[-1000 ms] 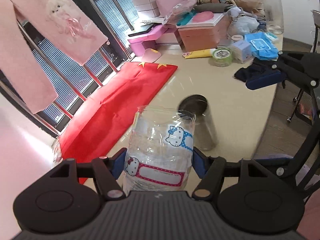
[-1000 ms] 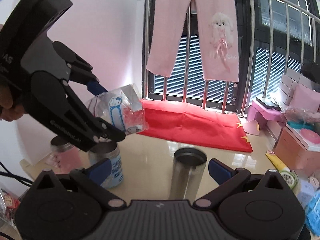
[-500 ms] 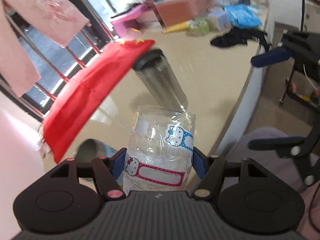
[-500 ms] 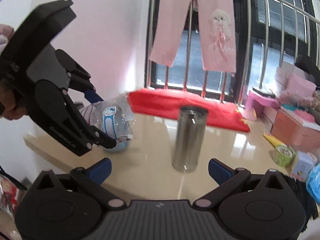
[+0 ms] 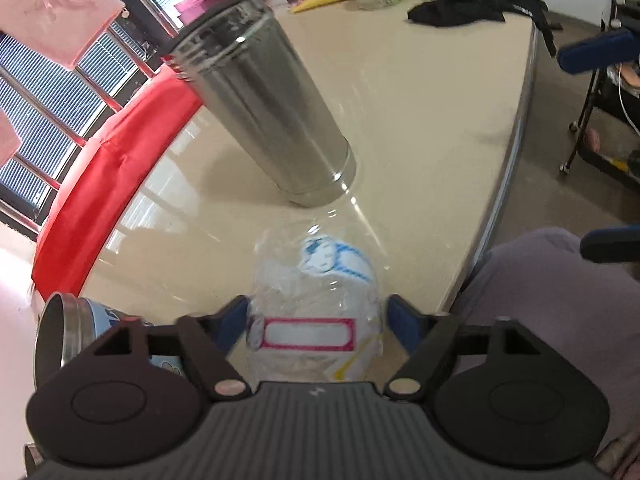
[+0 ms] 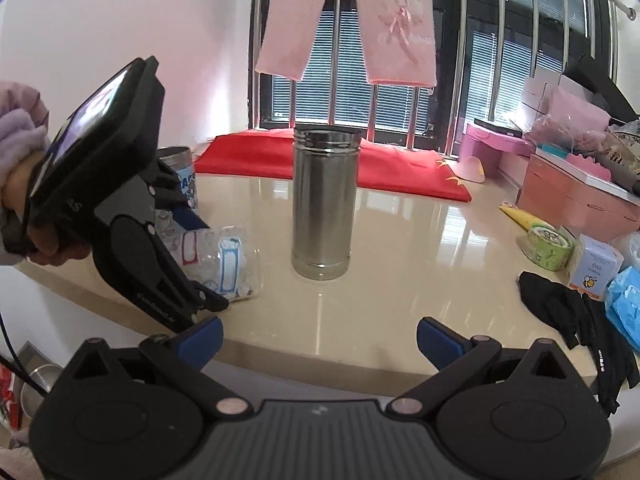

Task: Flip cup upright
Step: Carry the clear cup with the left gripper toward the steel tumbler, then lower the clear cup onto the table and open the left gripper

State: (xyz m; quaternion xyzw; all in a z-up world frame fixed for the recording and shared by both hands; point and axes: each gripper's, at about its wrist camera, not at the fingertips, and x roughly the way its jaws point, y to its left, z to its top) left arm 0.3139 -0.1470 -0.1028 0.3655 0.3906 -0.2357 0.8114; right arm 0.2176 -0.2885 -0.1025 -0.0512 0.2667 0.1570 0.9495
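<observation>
My left gripper (image 5: 316, 320) is shut on a clear plastic cup with Hello Kitty print (image 5: 320, 300) and holds it down at the beige table (image 5: 420, 120), near the front edge. In the right wrist view the cup (image 6: 220, 260) rests low on the table in the left gripper (image 6: 192, 256), at the left. I cannot tell which end of the cup is up. My right gripper (image 6: 320, 334) is open and empty, back from the table's front edge, facing a steel tumbler (image 6: 324, 204).
The steel tumbler (image 5: 268, 108) stands upright just beyond the cup. A blue printed tin (image 5: 80, 332) stands left of the left gripper. A red cloth (image 6: 340, 160) lies at the back. Black cloth (image 6: 560, 304), tape roll (image 6: 548, 246) and boxes crowd the right.
My left gripper has lowered the plastic cup from the air down to the table by the steel tumbler. My right gripper has pulled back and stayed open.
</observation>
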